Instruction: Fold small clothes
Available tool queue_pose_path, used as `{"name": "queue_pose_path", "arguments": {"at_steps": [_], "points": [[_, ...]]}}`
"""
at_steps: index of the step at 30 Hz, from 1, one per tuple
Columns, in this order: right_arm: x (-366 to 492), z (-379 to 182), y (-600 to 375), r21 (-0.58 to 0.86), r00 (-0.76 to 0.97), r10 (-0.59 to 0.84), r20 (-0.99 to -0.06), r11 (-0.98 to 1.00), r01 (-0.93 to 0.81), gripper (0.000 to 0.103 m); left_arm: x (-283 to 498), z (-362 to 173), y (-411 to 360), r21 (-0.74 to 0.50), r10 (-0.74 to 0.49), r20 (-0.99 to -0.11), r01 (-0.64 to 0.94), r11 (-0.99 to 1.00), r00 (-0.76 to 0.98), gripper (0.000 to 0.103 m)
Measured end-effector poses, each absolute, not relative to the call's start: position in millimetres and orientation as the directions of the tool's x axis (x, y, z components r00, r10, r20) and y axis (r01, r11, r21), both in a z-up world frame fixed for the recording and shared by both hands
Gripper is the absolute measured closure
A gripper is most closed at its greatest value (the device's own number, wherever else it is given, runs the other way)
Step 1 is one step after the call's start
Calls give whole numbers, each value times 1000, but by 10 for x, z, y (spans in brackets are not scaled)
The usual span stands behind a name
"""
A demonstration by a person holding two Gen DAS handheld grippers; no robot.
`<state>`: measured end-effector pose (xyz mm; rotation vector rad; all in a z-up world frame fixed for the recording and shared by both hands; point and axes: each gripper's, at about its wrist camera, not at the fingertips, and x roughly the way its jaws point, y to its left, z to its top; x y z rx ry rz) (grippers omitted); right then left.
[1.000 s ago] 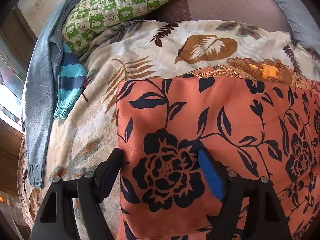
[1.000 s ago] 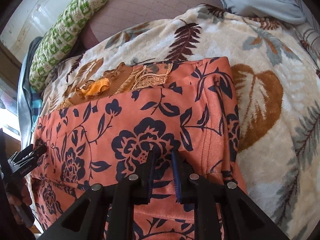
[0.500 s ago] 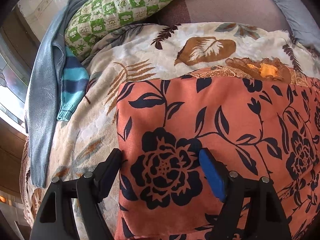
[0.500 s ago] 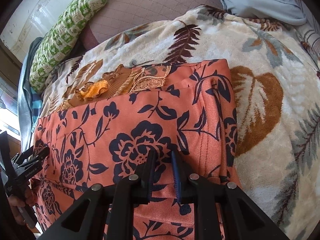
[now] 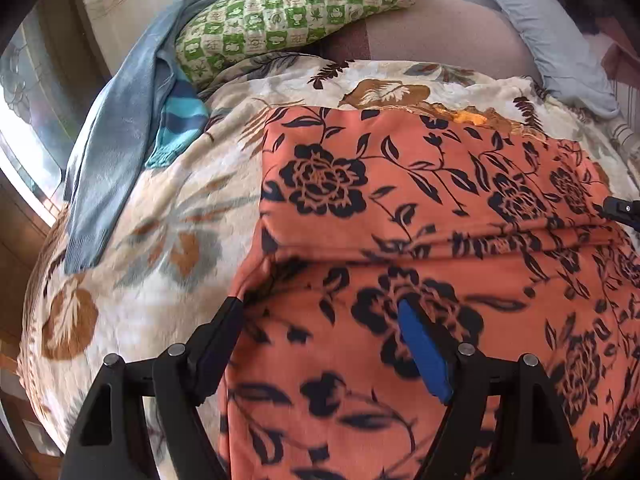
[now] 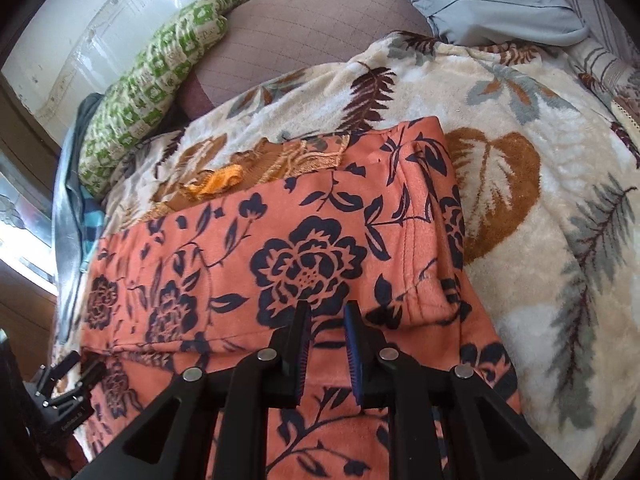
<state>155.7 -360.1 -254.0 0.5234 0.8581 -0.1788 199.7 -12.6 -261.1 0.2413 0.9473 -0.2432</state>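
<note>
Your left gripper (image 5: 320, 344) is spread wide over the orange floral garment (image 5: 420, 200), which lies on the leaf-print blanket (image 5: 160, 240). Your right gripper (image 6: 326, 320) pinches the garment's folded edge.

Left hand-held gripper (image 5: 320, 344) spread wide; right hand-held gripper (image 6: 326, 336) nearly closed.
</note>
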Motion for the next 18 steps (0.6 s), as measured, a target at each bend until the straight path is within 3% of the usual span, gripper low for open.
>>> {"name": "queue_pose_path", "arguments": {"at_steps": [5,10,15,18], "points": [[856,-2329,-3628,420,722,47,-691,839,347,83,1457,-2412,165,72,-131,-774,291,954,620,23],[296,-2197,-3598,342,703,11,-711,879,333,83,1100,-2183,381,72,-145,-740,292,954,657,23],[-169,-2163,-3679,399,677,79,-732,855,331,83,873,-2039,628,95,-111,-763,280,955,637,23],[-363,-2177,-3683,437,650,140,-747,841,320,73,818,-1964,848,75,-107,-791,269,960,603,18]]}}
